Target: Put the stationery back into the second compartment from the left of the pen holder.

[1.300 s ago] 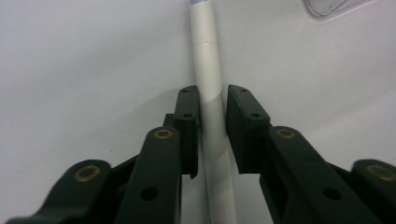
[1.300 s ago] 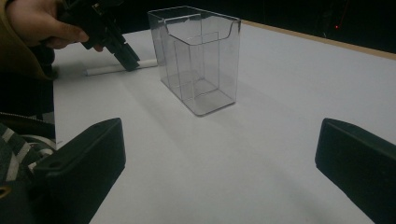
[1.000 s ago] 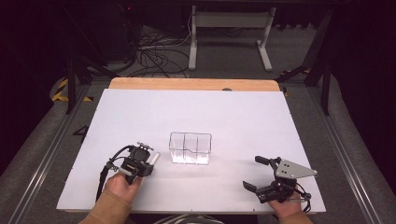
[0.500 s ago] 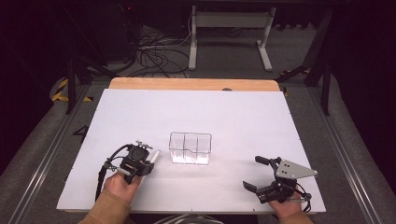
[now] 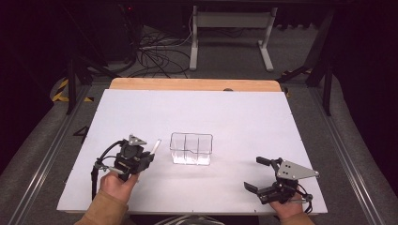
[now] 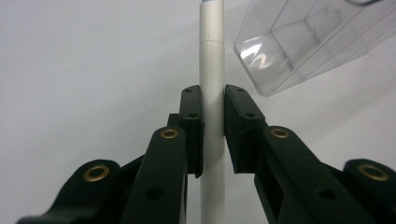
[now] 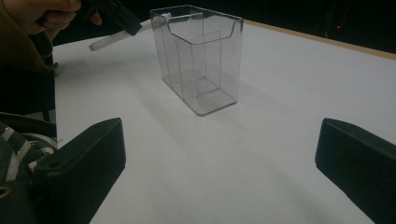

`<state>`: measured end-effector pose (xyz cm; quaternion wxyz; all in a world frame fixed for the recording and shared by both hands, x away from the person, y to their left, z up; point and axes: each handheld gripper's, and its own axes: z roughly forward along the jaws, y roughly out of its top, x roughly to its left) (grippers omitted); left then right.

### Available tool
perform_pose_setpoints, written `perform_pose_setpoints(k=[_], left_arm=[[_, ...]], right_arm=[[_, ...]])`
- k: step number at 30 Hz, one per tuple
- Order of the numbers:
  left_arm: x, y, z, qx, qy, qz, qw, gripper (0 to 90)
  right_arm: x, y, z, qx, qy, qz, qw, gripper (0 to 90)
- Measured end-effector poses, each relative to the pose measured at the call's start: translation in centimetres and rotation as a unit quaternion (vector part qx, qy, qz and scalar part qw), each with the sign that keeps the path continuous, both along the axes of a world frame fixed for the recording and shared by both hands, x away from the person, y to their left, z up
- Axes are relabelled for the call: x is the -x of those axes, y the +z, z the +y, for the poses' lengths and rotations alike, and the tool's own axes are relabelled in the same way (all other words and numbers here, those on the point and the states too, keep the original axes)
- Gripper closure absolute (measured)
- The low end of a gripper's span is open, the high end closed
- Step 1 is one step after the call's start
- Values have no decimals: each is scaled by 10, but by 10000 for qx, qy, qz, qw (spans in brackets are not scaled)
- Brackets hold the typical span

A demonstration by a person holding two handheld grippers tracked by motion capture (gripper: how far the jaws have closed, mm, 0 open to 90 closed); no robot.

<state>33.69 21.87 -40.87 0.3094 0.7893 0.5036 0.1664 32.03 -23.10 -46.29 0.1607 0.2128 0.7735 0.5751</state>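
A clear plastic box with inner dividers stands upright in the middle of the white table. My left gripper is shut on a white marker, lifted off the table just left of the clear box. The marker sticks out past the jaws toward the box. At the table's front right my right gripper rests open, nothing between its jaws. In the right gripper view the box stands ahead, with the marker to its left in the other gripper.
A wooden strip runs along the table's far edge. Beyond it are a white frame stand and cables on the floor. Metal rails flank the table.
My left gripper has risen a little with the marker and edged toward the box. The right gripper has stayed put.
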Motion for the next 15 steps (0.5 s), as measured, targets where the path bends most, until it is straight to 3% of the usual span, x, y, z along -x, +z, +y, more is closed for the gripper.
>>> perform_pose_setpoints(k=[9, 15], left_arm=[[3, 18, 5, 387, -151, -548, 9976, 784], [6, 28, 5, 693, -257, -926, 9930, 784]], right_arm=[[0, 0, 0, 8, 9, 3, 10000, 24], [0, 0, 0, 11, 11, 4, 10000, 24]])
